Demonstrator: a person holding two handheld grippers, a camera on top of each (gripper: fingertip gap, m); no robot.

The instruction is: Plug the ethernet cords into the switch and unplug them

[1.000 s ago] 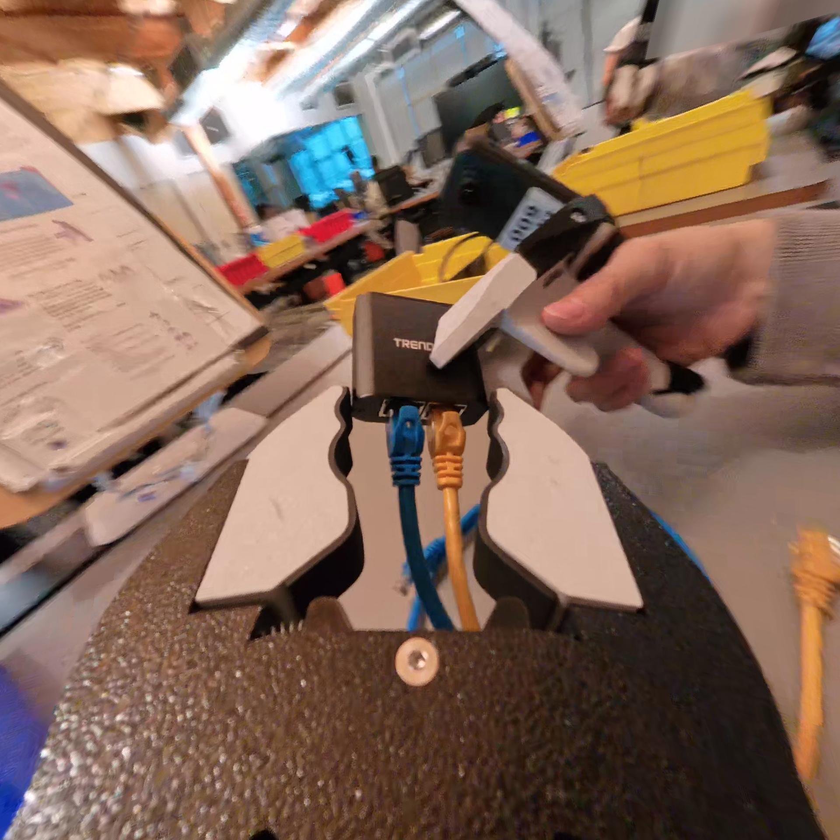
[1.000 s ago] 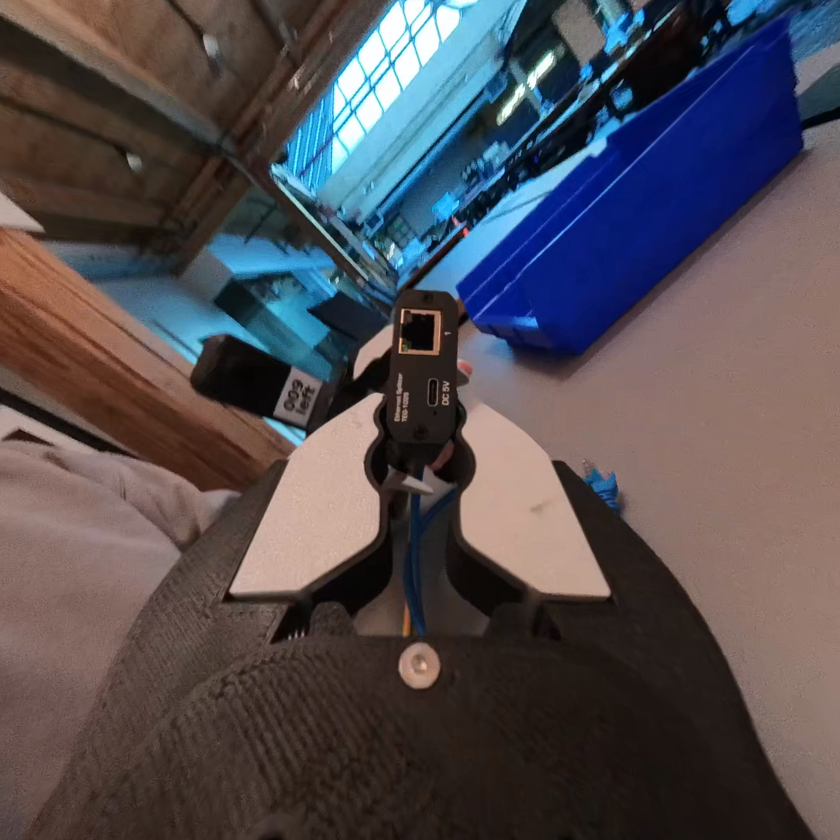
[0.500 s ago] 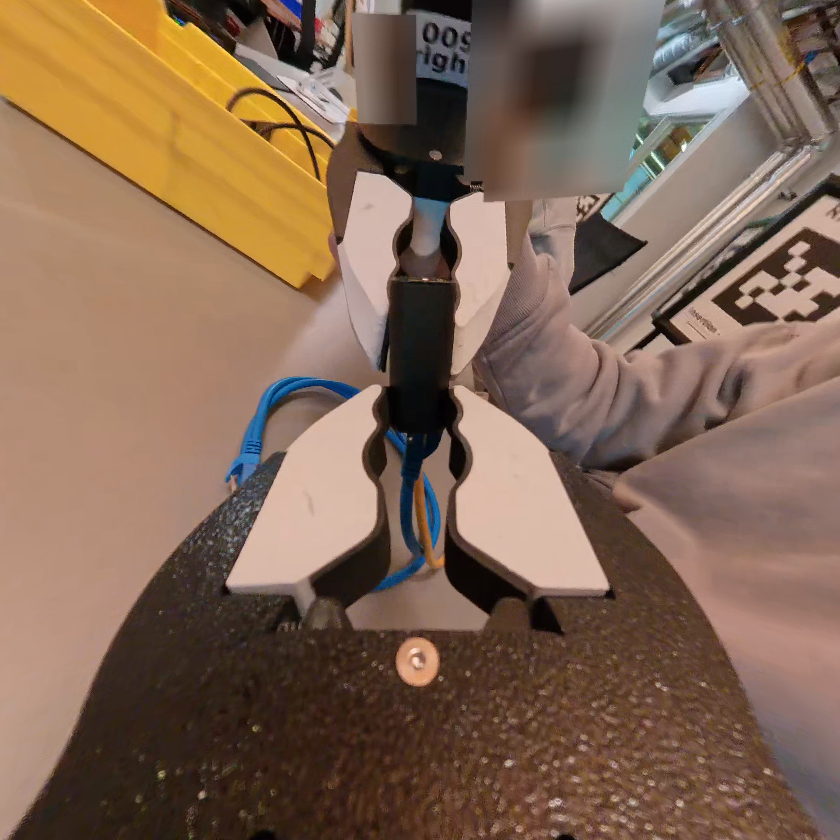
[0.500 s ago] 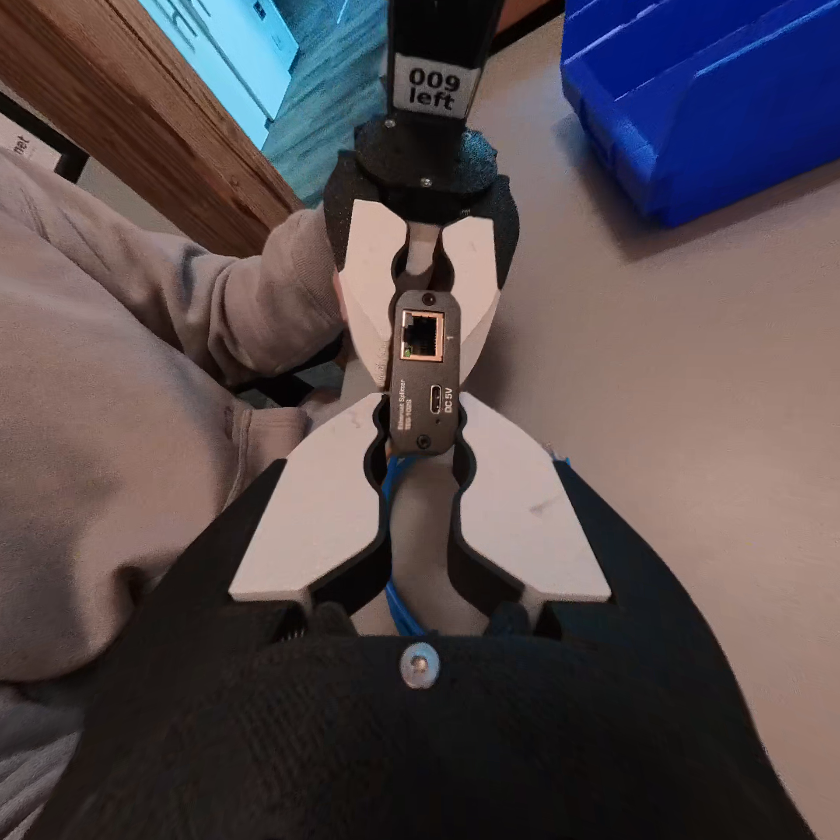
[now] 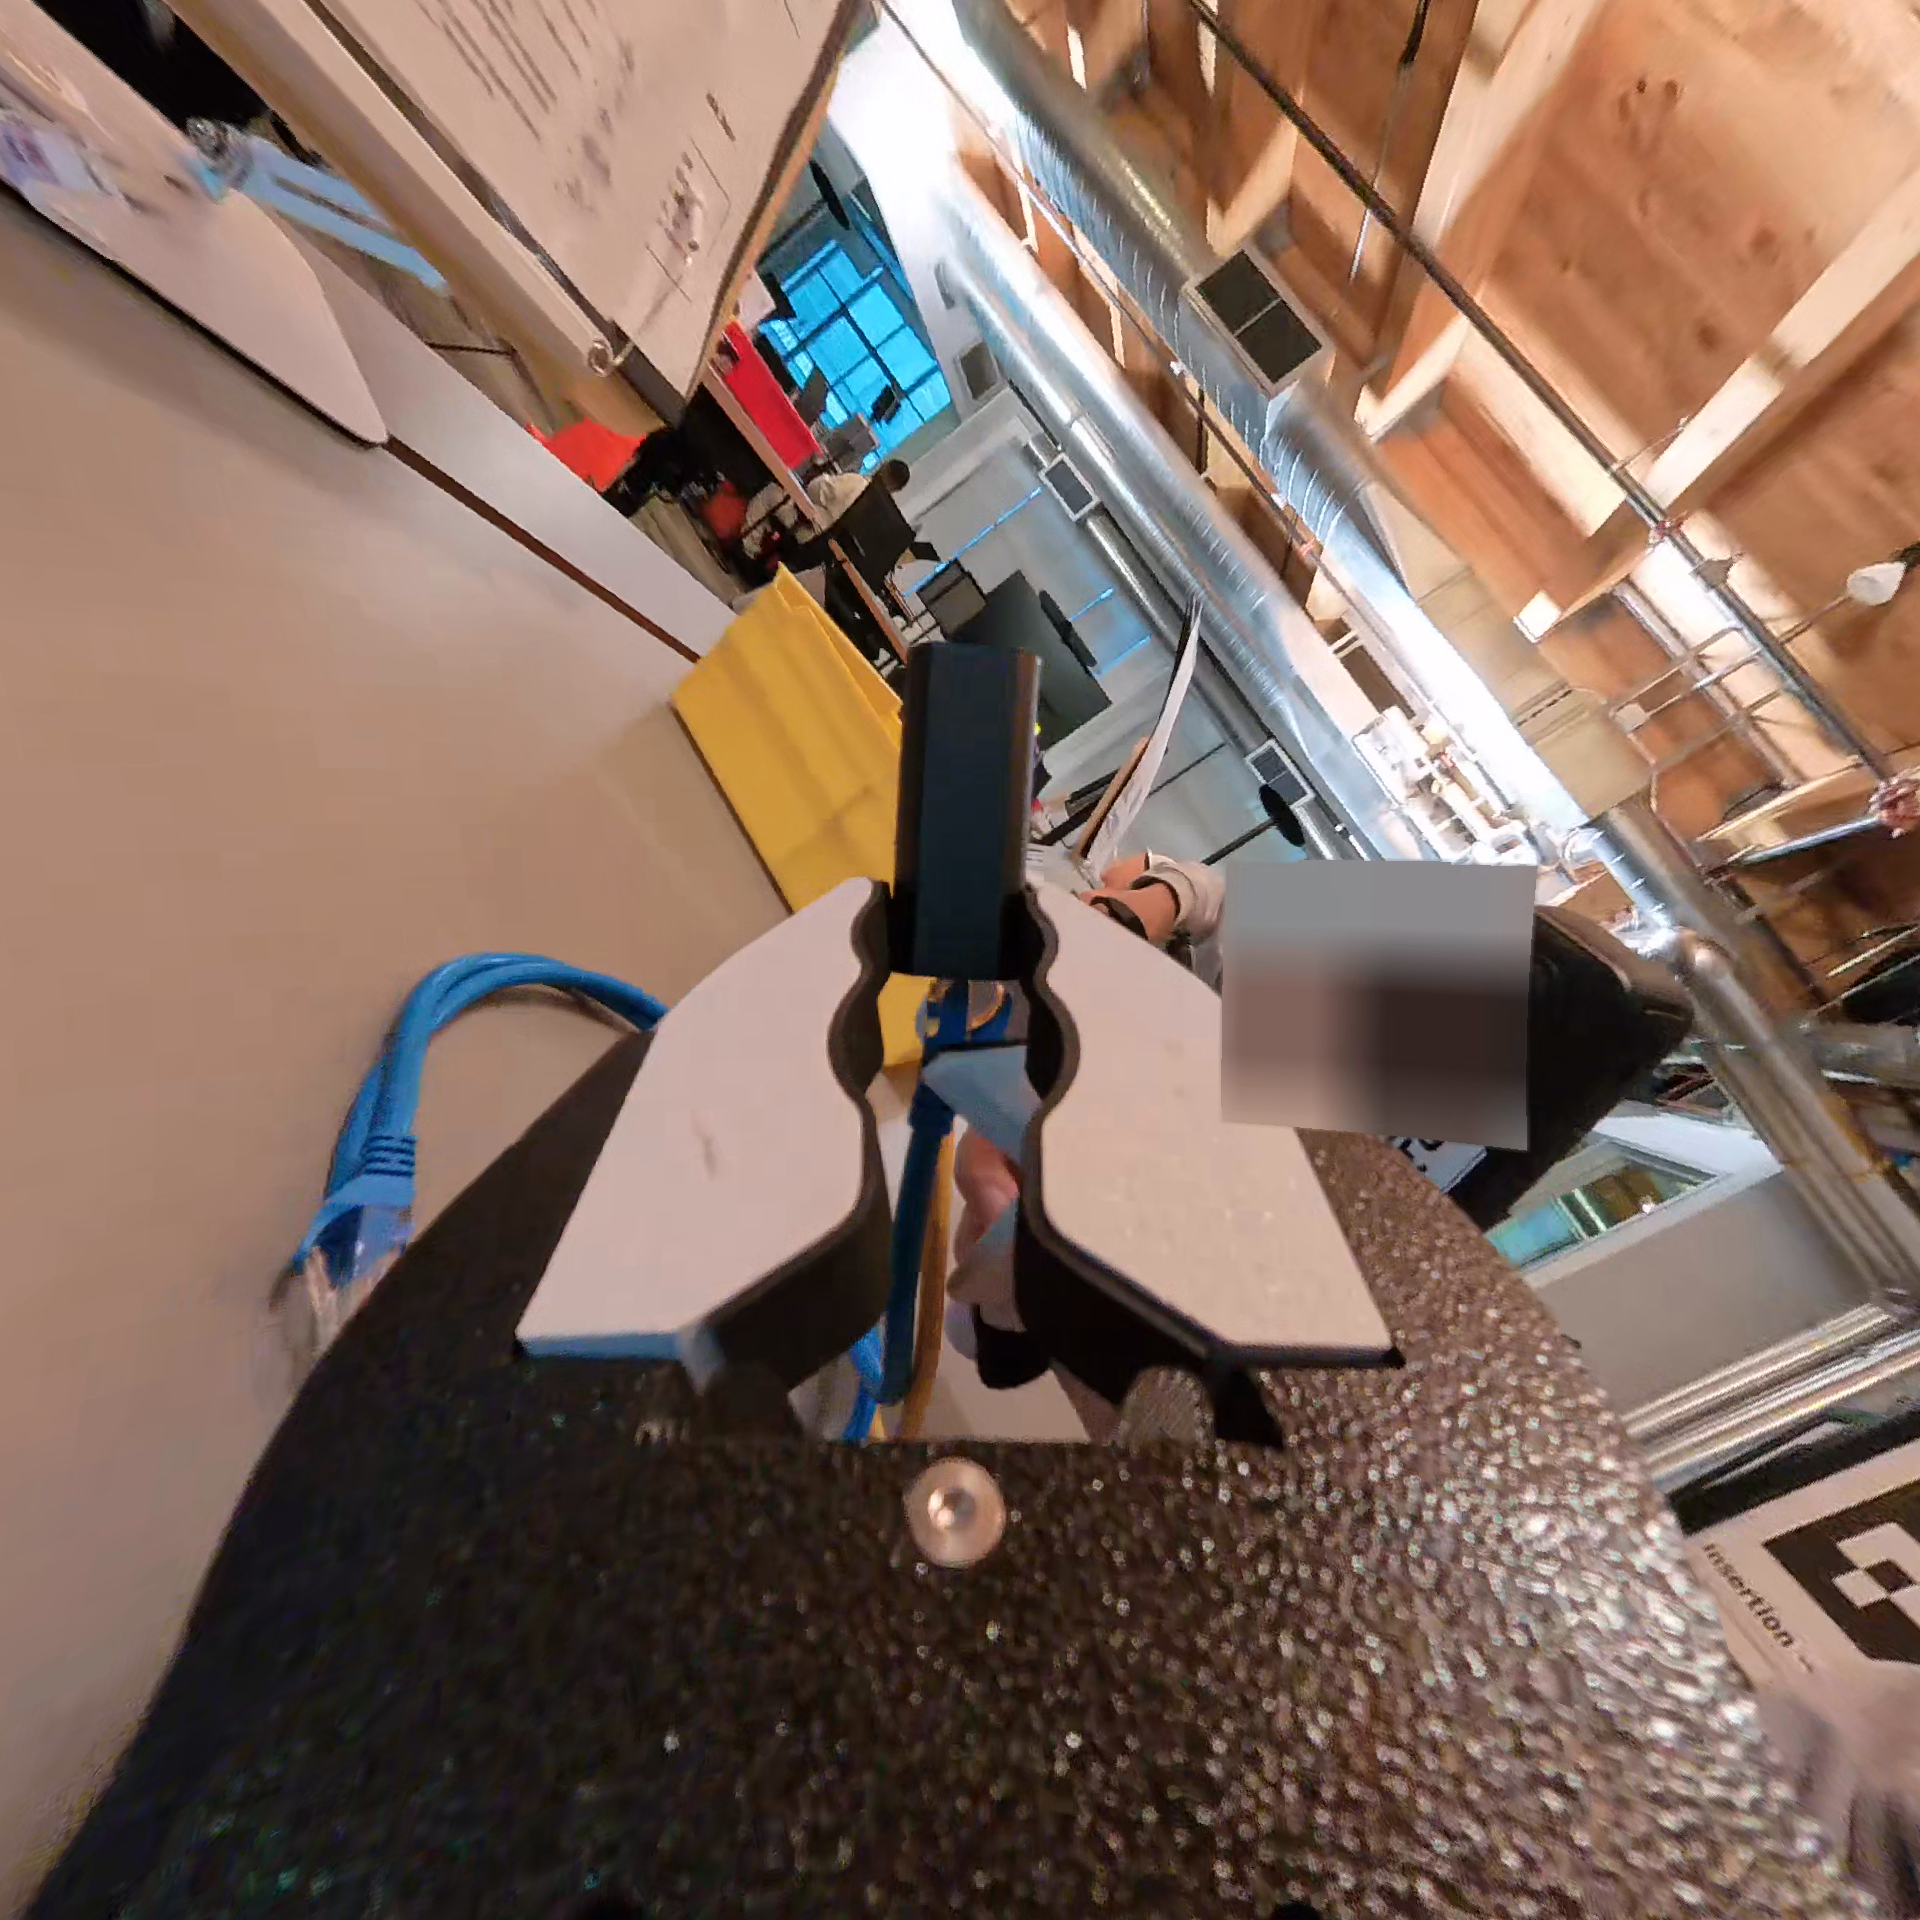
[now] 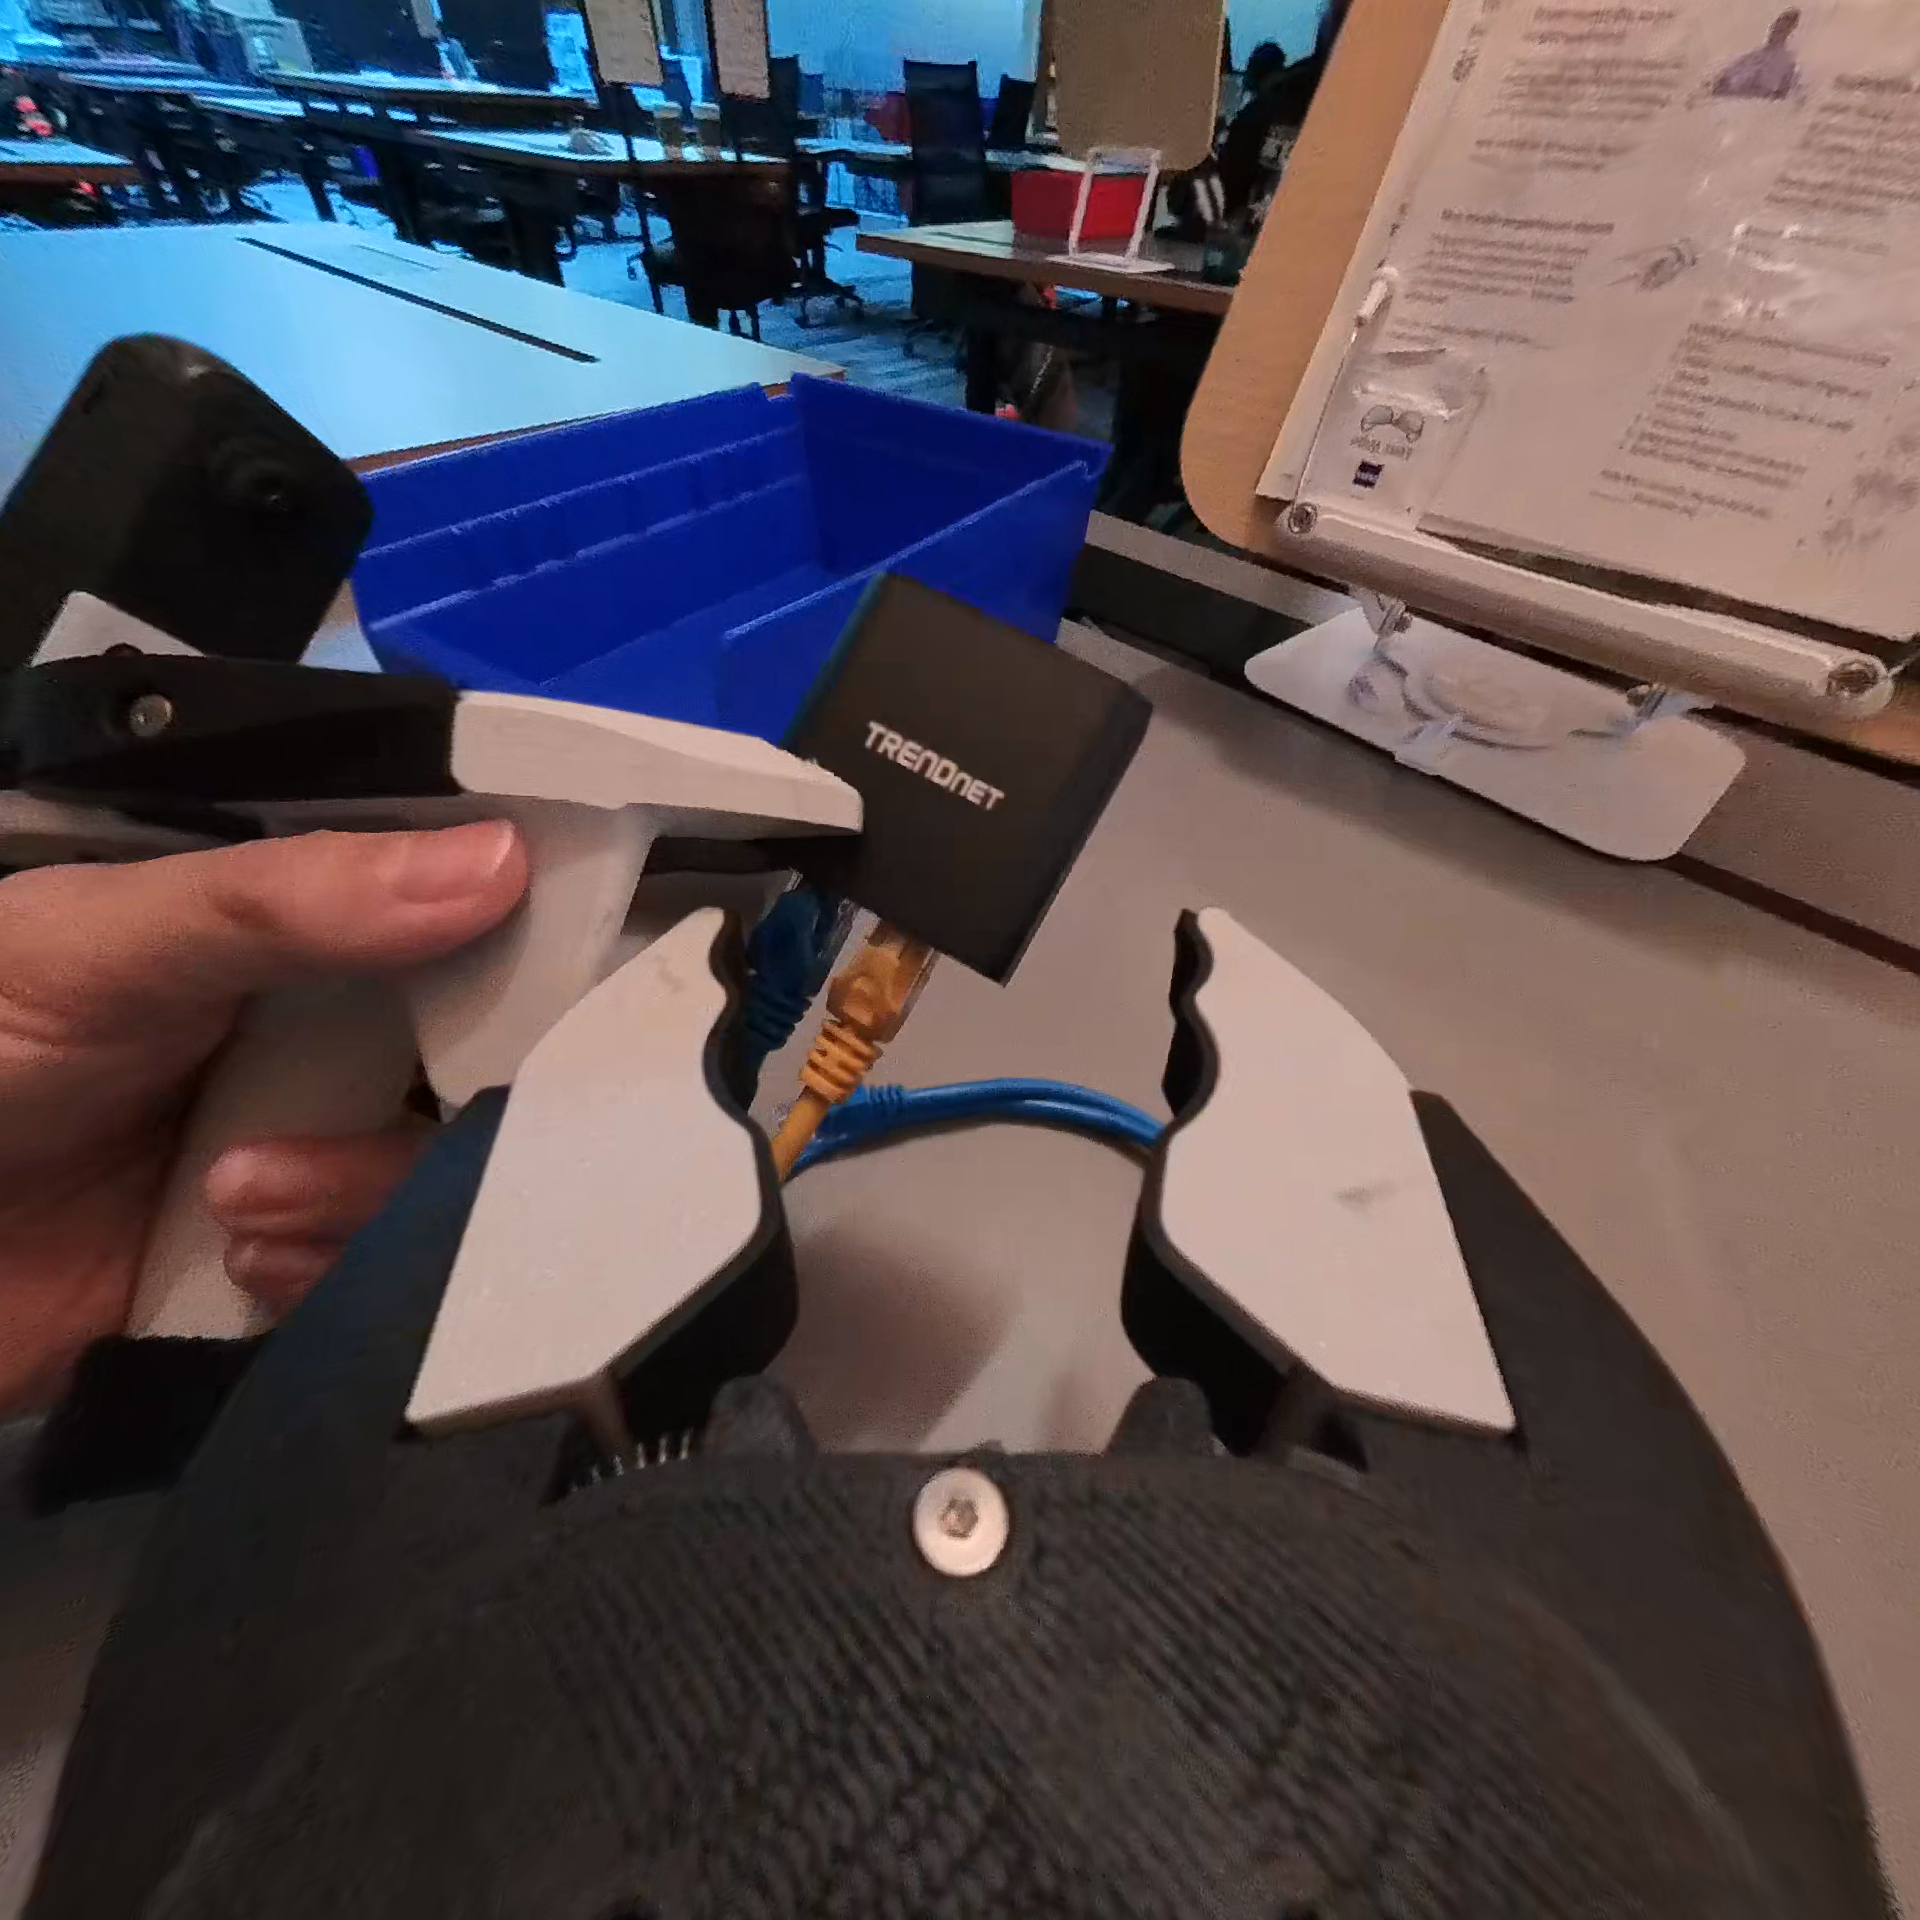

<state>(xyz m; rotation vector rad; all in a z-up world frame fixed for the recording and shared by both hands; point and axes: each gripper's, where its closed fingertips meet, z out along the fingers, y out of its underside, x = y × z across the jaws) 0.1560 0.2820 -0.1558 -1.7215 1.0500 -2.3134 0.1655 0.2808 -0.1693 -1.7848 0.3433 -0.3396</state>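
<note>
The left gripper [image 5: 951, 940] jaws are clamped on the black ethernet switch [image 6: 966, 774], held above the bench [image 6: 1455, 1039]. The right gripper [image 6: 951, 1023] jaws gape wide, empty. Next, pinch the yellow connector [image 6: 868, 1003] squarely (the blue connector [image 6: 784, 961] sits right beside it) and pull straight out.

A large open-plan workshop or lab, its ceiling of exposed wooden beams [image 5: 1558, 260] crossed by bare silver ducts [image 5: 1122, 343], seen across rows of long worktables [image 6: 416, 312] with dark office chairs [image 6: 940, 125] under blue window light; plastic parts bins in blue [image 6: 727, 561] and yellow [image 5: 800, 769] sit on the grey tabletop [image 6: 1455, 1039], beside a propped board of printed instruction sheets [image 6: 1621, 312] and a black-and-white fiducial marker card [image 5: 1829, 1590]
</note>
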